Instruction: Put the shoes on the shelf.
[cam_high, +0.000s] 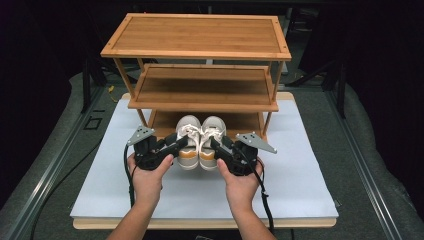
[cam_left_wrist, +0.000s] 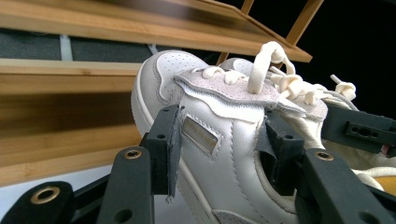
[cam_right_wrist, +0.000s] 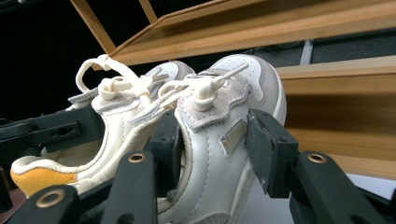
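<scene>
High view: left claw (cam_high: 181, 144) clamped on left sneaker (cam_high: 188, 131), right claw (cam_high: 216, 145) on right sneaker (cam_high: 211, 131).

From my station: one white worktop (cam_high: 300, 185) with a pale wooden edge, bearing a three-tier bamboo shelf rack (cam_high: 200, 35) at its far side. Grey padded covering (cam_high: 370, 165) and metal rails (cam_high: 47, 170) flank it; I see only darkness beyond.

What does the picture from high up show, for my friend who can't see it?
Two hands hold black grippers, the left gripper clamped on the left white sneaker and the right gripper on the right white sneaker. The pair sits side by side in front of a three-level wooden shoe rack on a white board.
</scene>
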